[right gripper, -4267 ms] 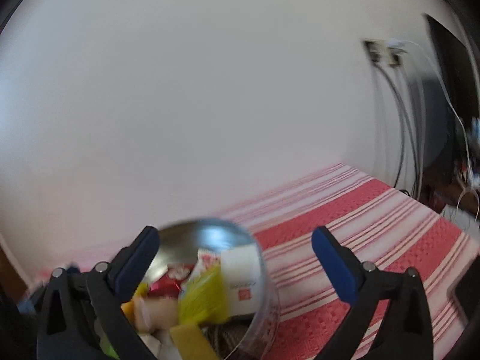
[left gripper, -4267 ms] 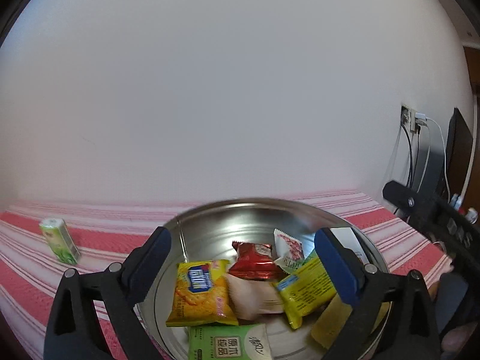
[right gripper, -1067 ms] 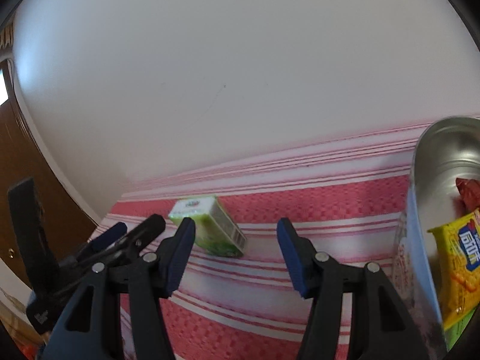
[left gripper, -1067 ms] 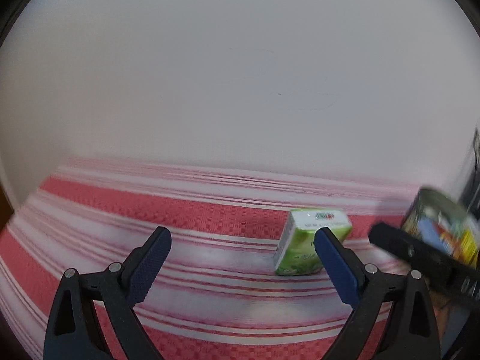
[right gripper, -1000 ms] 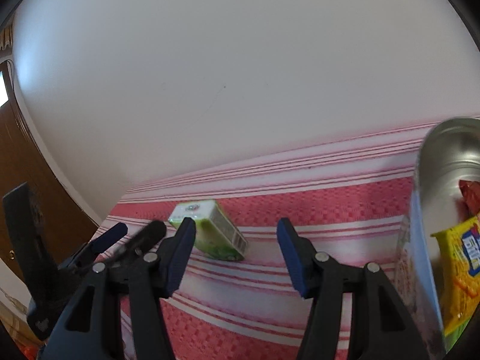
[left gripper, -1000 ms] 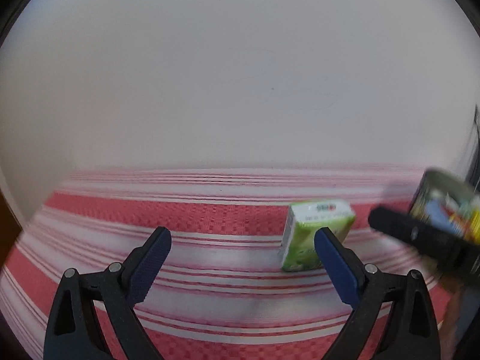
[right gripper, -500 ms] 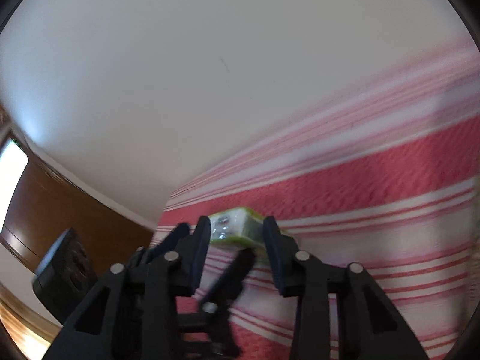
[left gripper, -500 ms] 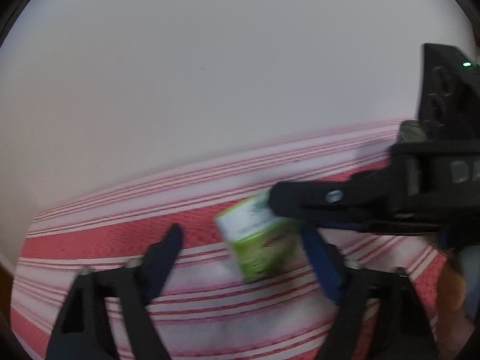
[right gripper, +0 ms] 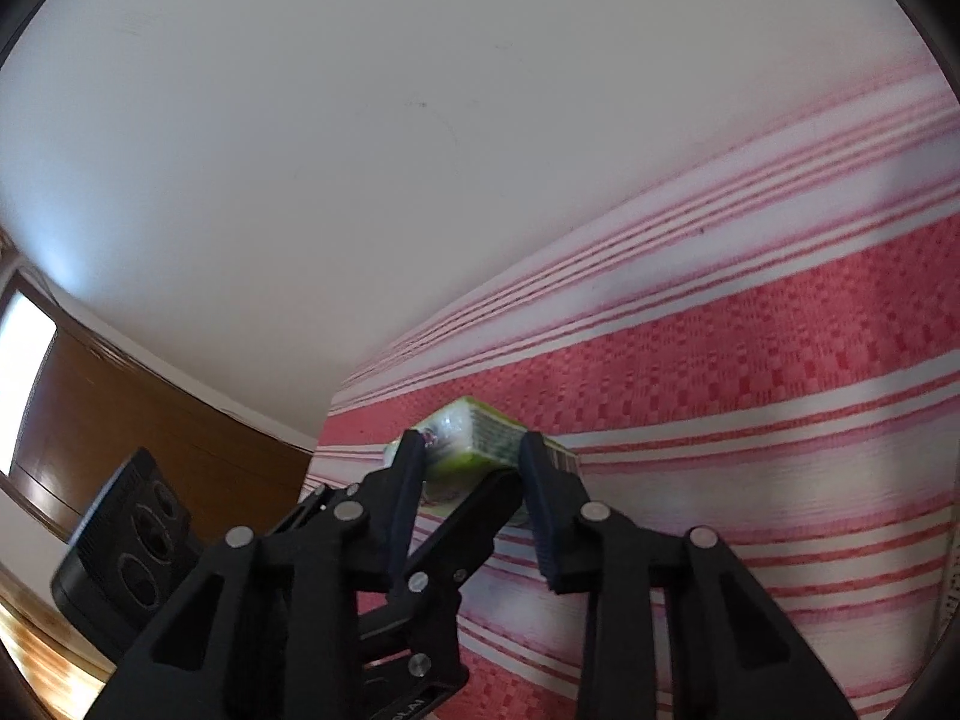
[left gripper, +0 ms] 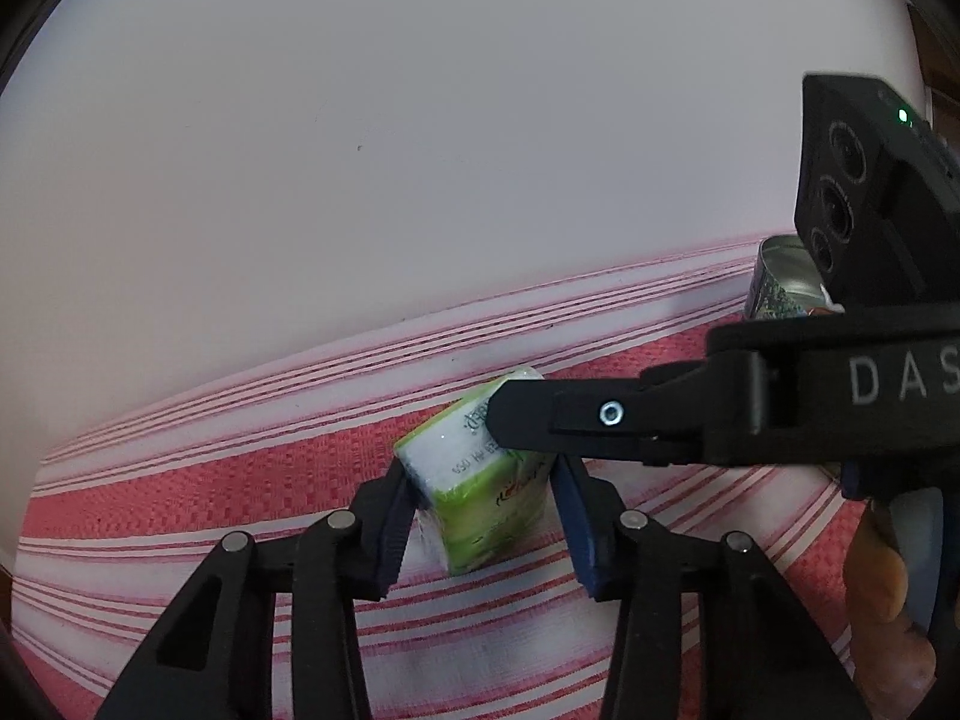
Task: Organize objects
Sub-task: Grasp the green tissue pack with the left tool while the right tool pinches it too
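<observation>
A small green and white tissue pack (left gripper: 480,492) lies tilted on the red and white striped tablecloth (left gripper: 240,480). My left gripper (left gripper: 486,516) has closed its blue pads on both sides of the pack. My right gripper (right gripper: 474,468) reaches in from the right and is shut on the far end of the same pack (right gripper: 480,432); its finger (left gripper: 600,420) crosses over the pack in the left wrist view. Both grippers hold the pack at once.
The metal bowl (left gripper: 780,282) with snack packets stands at the right, mostly hidden behind my right gripper's body. A white wall stands right behind the table. A brown wooden door (right gripper: 120,420) is at the left past the table's end.
Both grippers moved from the bowl over to the tissue pack. In the last half second both have closed on it, and the pack now sits tilted between the pads.
</observation>
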### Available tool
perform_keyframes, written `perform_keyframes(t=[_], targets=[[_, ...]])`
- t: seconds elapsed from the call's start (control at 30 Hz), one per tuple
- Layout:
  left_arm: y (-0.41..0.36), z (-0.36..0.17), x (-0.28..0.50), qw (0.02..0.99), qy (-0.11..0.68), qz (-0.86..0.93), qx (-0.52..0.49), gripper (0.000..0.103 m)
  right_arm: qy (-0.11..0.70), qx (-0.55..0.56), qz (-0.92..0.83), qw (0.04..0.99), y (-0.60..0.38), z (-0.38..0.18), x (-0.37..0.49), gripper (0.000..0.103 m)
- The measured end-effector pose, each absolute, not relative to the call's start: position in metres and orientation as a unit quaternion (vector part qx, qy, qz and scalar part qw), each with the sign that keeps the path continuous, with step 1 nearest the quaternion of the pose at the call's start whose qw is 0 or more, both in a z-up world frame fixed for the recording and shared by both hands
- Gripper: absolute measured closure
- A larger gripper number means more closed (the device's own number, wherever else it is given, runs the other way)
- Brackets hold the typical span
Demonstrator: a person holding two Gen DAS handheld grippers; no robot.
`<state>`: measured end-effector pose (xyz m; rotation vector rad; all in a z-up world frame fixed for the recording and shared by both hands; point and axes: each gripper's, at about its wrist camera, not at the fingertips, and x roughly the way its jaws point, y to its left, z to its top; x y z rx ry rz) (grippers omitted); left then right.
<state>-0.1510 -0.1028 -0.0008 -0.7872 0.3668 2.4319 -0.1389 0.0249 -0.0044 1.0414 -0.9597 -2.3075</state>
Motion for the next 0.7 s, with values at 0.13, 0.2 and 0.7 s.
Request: perform_keyframes(t=[0.13, 0.2, 0.7], targets=[[-0.100, -0.001, -0.149, 0.271, 0.148, 0.906, -0.288, 0.058, -0.333, 0.371, -0.841, 0.212, 0.019, -0.001, -0.126, 0.071], [-0.102, -0.001, -0.150, 0.271, 0.146, 0.906, -0.289, 0.058, -0.330, 0.369, -0.842, 0.212, 0.014, 0.001, -0.125, 0.072], [-0.109, 0.006, -0.152, 0.272, 0.134, 0.911, -0.280, 0.059, -0.306, 0.360, -0.855, 0.212, 0.009, 0.014, -0.111, 0.073]])
